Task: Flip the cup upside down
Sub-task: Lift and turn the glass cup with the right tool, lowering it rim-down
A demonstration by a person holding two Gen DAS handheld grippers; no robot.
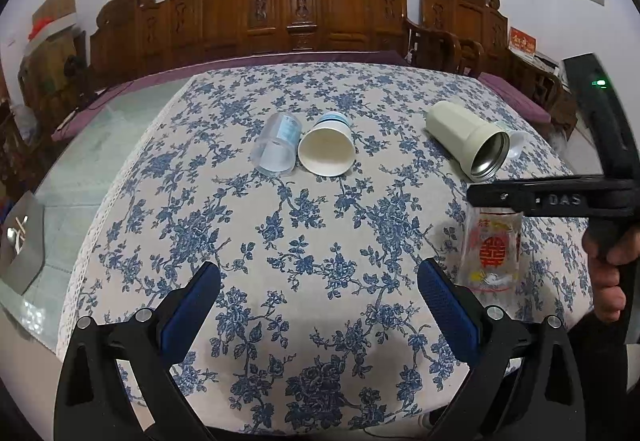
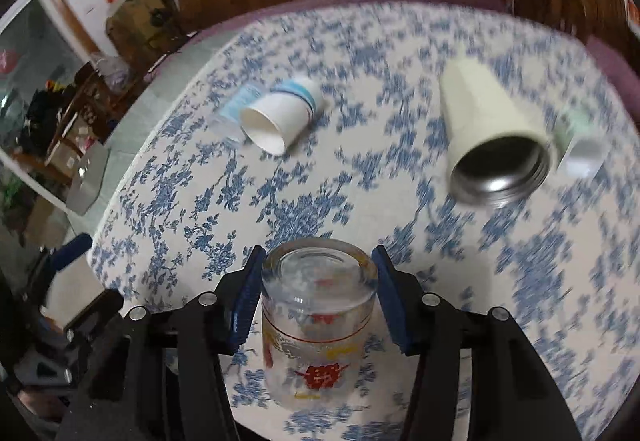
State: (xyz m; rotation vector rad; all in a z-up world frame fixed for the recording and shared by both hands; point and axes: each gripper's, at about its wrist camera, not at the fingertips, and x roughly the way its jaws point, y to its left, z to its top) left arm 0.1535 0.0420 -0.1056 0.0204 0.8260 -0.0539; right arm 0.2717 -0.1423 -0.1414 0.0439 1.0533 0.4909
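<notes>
**A printed glass is set base-up on the worktop between the right tongs.**

The glass point(image 2: 318, 317) stands mouth down on the flowered worktop point(image 2: 208, 209), so the flip is judged nearly done. The right tongs point(image 2: 318, 295) bracket its base: the left pad looks to touch the glass and a narrow gap shows at the right pad, so whether it is gripped or just freed cannot be told. The left tongs point(image 1: 318, 305) are spread wide with nothing between them, just left of the glass. If the right tongs are withdrawn sideways while one pad drags, the glass could be tipped. Beyond the glass lie a paper cup point(image 2: 280, 117), a clear cup point(image 1: 276, 147) and a steel flask point(image 2: 494, 137). The thick base is shown only by the right view, which is blurred; the mouth meeting the cloth is shown only by the left view.
</notes>
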